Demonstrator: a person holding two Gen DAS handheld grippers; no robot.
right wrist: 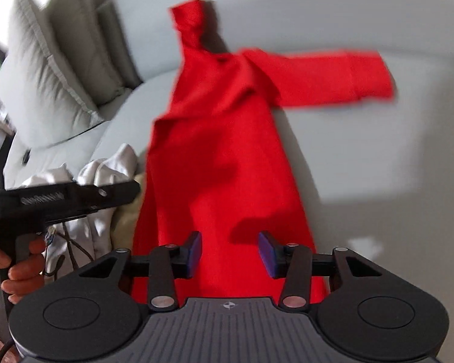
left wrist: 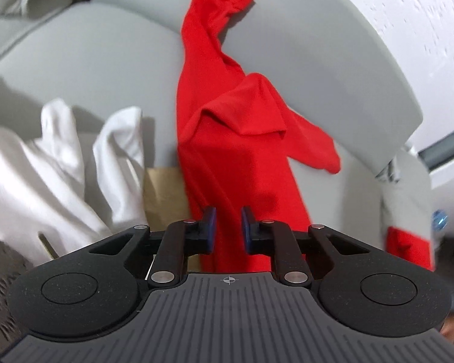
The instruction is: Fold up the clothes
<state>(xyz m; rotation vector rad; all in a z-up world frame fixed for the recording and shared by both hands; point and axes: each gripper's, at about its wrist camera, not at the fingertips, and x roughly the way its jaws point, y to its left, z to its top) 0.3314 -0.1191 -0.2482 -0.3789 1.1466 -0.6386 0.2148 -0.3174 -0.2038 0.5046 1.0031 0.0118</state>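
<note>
A red long-sleeved shirt (left wrist: 227, 151) lies stretched lengthwise on a light grey sofa seat (left wrist: 90, 69), rumpled at its far end. In the right wrist view the shirt (right wrist: 221, 157) has one sleeve (right wrist: 333, 75) spread out to the right. My left gripper (left wrist: 228, 227) hovers over the near part of the shirt, its blue pads a narrow gap apart with no cloth pinched between them. My right gripper (right wrist: 230, 252) stands open wider above the shirt's near end, also holding nothing.
A heap of white clothes (left wrist: 45, 166) lies left of the shirt, with a brown paper piece (left wrist: 163, 193) beside it. Grey cushions (right wrist: 51, 69) lean at the sofa's back left. A hand (right wrist: 18, 266) holds the left tool's black body (right wrist: 63, 199).
</note>
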